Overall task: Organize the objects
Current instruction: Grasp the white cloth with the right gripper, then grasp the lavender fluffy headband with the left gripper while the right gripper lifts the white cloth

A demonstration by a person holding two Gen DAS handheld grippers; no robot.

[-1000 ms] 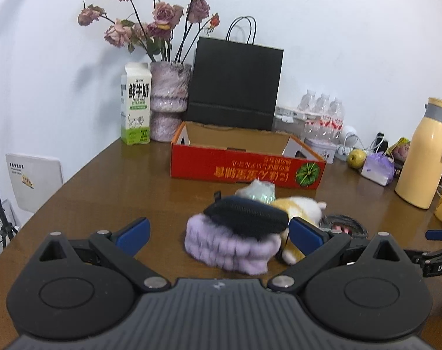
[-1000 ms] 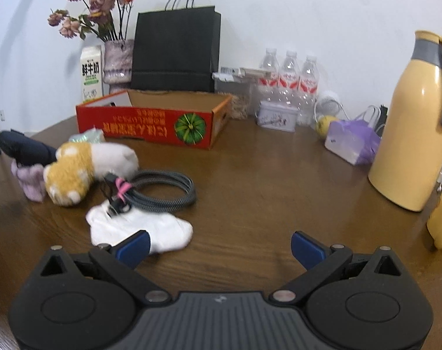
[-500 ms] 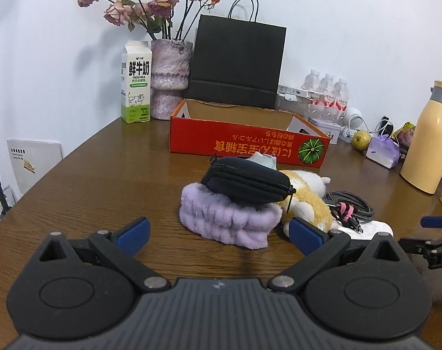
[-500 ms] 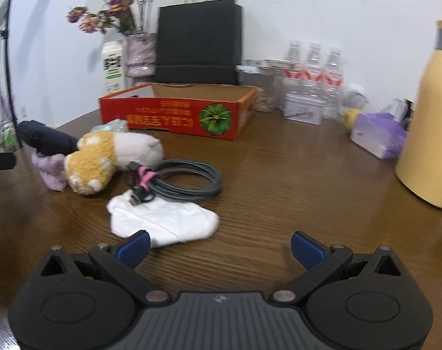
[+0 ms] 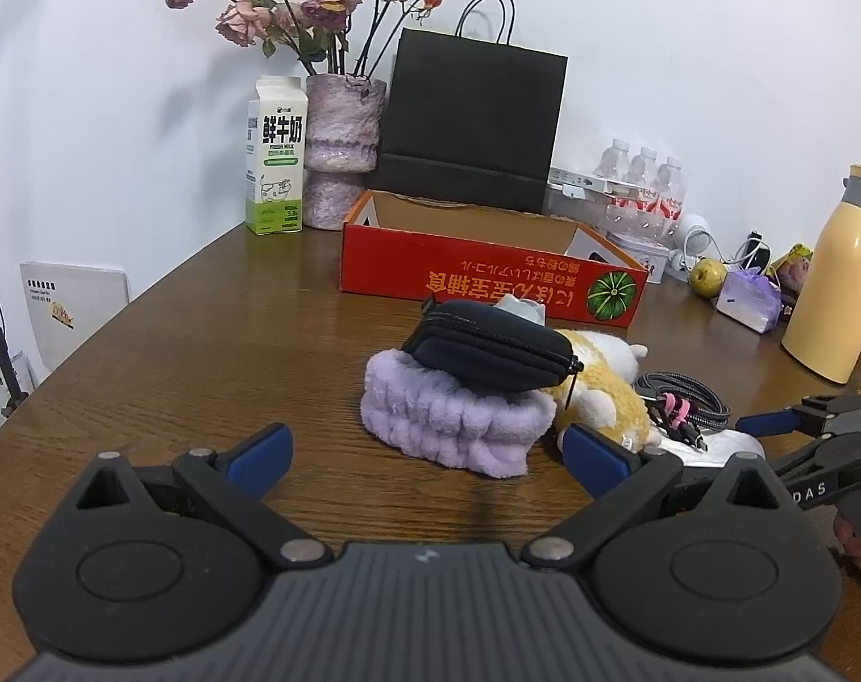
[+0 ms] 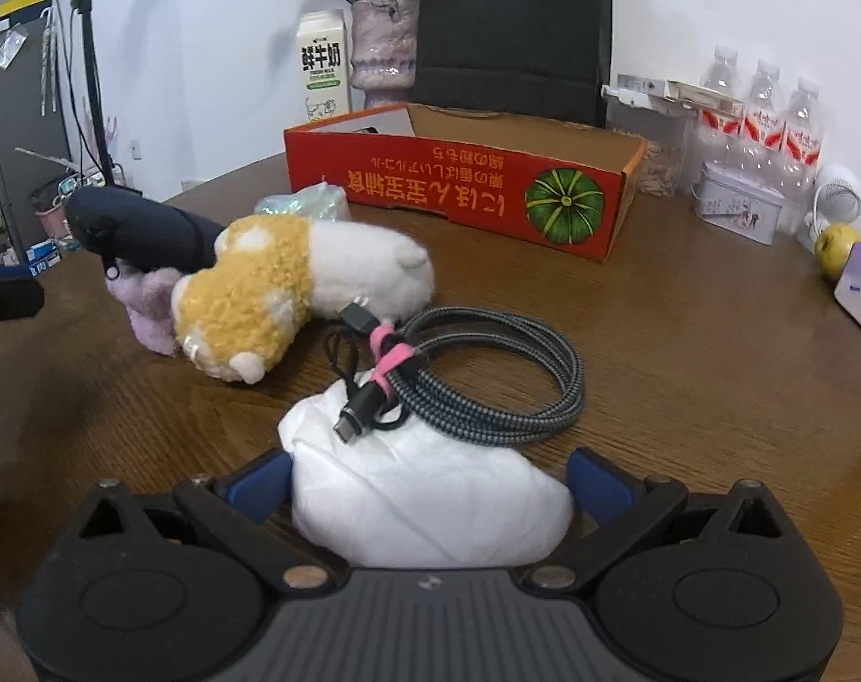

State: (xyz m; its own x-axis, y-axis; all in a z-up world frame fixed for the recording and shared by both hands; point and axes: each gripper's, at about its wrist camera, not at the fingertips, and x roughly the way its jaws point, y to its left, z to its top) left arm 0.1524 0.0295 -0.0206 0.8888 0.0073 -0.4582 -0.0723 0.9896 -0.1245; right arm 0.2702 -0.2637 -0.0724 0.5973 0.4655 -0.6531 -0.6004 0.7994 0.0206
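Your right gripper (image 6: 427,480), jaws apart, already straddles the crumpled white cloth (image 6: 424,503), its long axis across them, while your equally open left gripper (image 5: 424,452) faces the fluffy lilac headband (image 5: 453,418) farther off.

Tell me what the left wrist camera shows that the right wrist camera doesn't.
Only the left wrist view shows the yellow thermos and the right gripper from the side. Only the right wrist view shows the white cloth between that gripper's open fingers, and a cluttered room corner. Both show the red box, black pouch on the purple headband, plush toy, coiled cable and milk carton.
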